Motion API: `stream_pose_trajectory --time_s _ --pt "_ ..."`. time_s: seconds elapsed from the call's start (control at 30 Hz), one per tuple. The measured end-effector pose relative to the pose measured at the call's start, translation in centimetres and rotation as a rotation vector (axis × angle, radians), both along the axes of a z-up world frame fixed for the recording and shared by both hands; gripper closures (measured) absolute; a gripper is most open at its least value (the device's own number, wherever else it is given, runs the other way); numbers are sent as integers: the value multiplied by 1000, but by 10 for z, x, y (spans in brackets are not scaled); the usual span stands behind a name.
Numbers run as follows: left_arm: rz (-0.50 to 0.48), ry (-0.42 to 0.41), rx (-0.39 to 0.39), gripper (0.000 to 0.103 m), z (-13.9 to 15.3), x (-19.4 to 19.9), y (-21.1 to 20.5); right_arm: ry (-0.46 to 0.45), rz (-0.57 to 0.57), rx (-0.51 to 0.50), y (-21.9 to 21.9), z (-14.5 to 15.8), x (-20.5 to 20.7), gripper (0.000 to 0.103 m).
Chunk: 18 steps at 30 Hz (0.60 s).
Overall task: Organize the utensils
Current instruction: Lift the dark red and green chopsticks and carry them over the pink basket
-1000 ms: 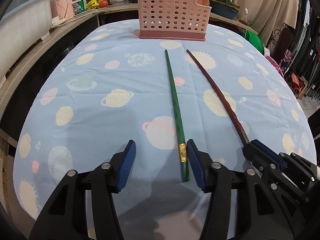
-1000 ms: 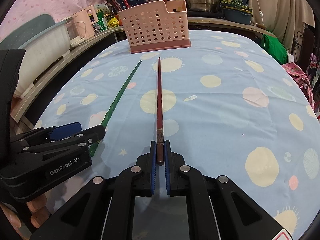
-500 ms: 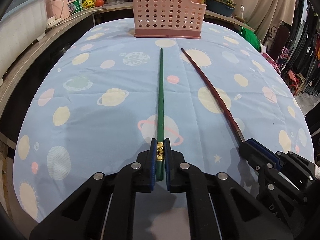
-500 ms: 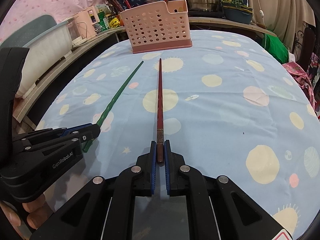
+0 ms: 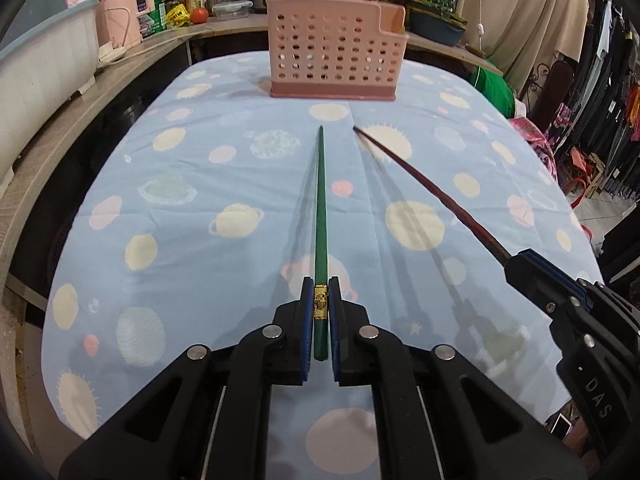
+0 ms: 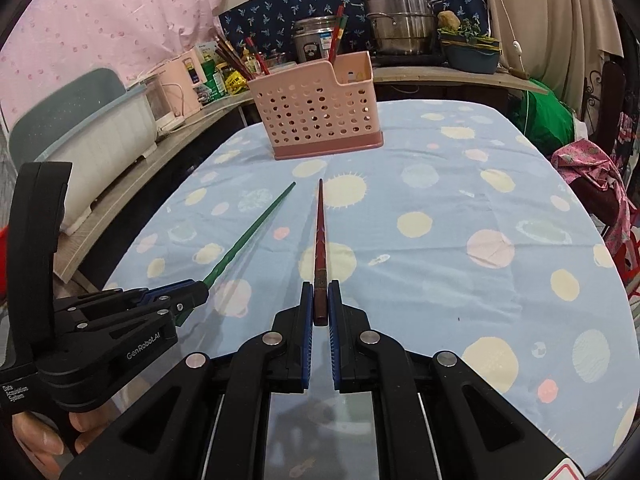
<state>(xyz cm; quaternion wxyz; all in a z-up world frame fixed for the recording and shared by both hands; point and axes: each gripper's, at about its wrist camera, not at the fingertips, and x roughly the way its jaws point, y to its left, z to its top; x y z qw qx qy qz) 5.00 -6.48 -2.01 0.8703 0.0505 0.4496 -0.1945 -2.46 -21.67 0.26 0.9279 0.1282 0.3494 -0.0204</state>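
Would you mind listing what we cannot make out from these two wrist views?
- Inside of the pink basket: left wrist view, hidden by its own front wall; what it holds is unclear.
- Butt end of the red chopstick: left wrist view, covered by the right gripper.
- Butt end of the green chopstick: right wrist view, partly hidden by the left gripper.
- Person's hand: right wrist view, cut off by the edge.

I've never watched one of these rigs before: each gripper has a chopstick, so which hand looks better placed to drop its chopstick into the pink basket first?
Probably the left. The left gripper holds the green chopstick aimed straight at the pink basket. The right gripper holds the red chopstick, whose tip points beside the basket's right-hand end. It is a close call.
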Motion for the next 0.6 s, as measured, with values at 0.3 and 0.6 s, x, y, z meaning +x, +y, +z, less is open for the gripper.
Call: stream_pose_trajectory --time_s 0.3,0.6 --pt "9 -98 -24 96 54 20 10 -100 -38 16 -31 54 17 96" --pt "9 -185 -57 96 112 61 9 -199 -23 6 -52 108 53 96"
